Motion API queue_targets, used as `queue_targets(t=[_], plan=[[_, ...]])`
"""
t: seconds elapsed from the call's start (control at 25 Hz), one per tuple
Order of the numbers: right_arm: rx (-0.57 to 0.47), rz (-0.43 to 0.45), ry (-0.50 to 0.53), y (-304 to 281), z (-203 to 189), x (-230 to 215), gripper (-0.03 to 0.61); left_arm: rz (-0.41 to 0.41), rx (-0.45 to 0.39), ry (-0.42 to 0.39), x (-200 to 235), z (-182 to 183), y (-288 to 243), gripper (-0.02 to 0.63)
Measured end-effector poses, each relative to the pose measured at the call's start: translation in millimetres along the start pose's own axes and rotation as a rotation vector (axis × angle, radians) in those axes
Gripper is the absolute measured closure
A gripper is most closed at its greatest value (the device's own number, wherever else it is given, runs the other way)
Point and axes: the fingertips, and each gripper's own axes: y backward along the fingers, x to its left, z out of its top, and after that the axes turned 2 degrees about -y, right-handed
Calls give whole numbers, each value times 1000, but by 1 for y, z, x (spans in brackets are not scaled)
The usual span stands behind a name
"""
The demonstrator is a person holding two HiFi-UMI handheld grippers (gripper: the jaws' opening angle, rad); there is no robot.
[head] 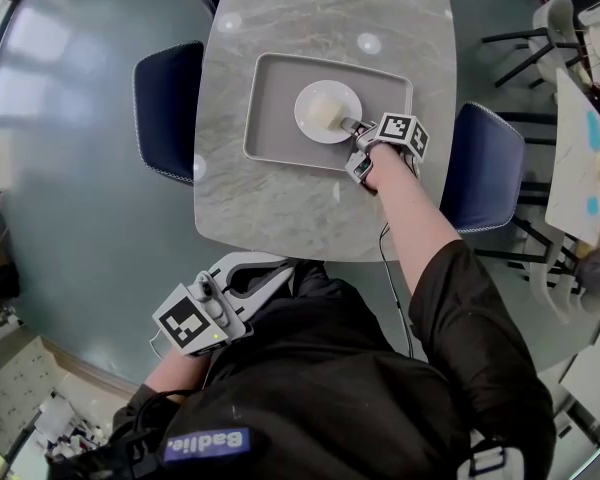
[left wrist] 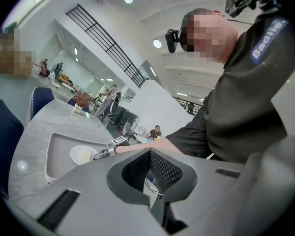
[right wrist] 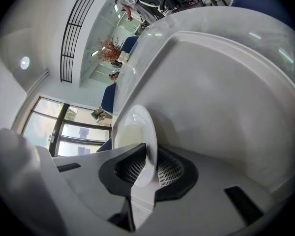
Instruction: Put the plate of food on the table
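Observation:
A white plate (head: 328, 111) with a pale block of food (head: 323, 109) lies in a grey tray (head: 276, 118) on the marble table (head: 280, 213). My right gripper (head: 349, 124) reaches over the tray's right side and is shut on the plate's right rim. In the right gripper view the plate's rim (right wrist: 146, 146) stands between the pads (right wrist: 173, 171) of the right gripper (right wrist: 150, 163). My left gripper (head: 248, 272) hangs low in front of the person's body, off the table's near edge; its jaws (left wrist: 150, 167) are shut with nothing between them.
Dark blue chairs stand at the table's left (head: 170, 108) and right (head: 485, 168) sides. Another table (head: 580, 158) with colourful items and more chairs is at the far right. The person's right arm (head: 415, 218) stretches across the table's near right edge.

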Motion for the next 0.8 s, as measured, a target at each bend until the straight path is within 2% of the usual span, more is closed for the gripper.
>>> queue_targets(t=[0.2, 0.4, 0.56, 0.8], plan=[[31, -23, -5, -1, 0, -1, 534, 8, -30, -3, 3, 5, 3, 606], [62, -55, -34, -2, 1, 2, 477, 49, -16, 17, 14, -3, 10, 606], [69, -68, -75, 2, 0, 2, 445, 41, -37, 41, 14, 0, 14, 606], [77, -100, -81, 8, 0, -5, 443, 48, -37, 37, 19, 0, 21, 606]])
